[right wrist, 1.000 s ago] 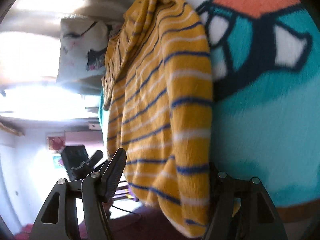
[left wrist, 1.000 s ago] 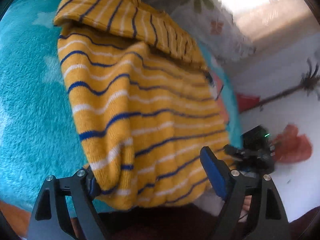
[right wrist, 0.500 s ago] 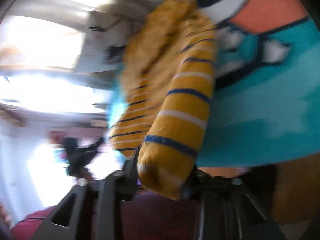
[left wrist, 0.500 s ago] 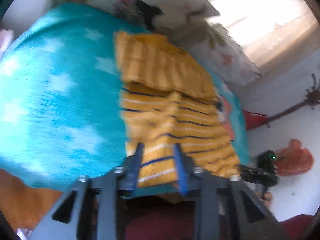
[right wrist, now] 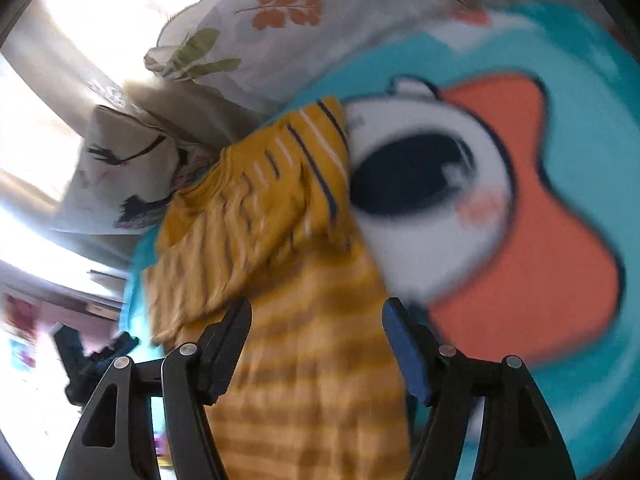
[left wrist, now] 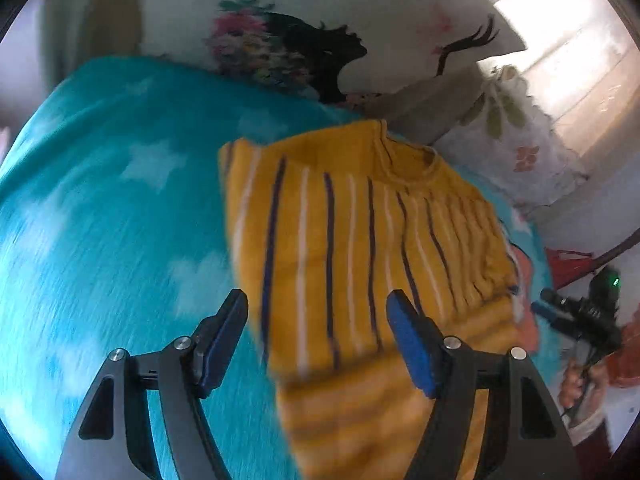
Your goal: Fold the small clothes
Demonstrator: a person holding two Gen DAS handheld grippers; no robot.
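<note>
- Lying on a teal blanket, one yellow striped sweater spreads just ahead of both tongs.
- Left tongs and right tongs: two, both released, grasping nothing.

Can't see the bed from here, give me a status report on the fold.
Left gripper open, right gripper open. Yellow striped sweater lies folded over on teal blanket. Nothing in the way.
</note>
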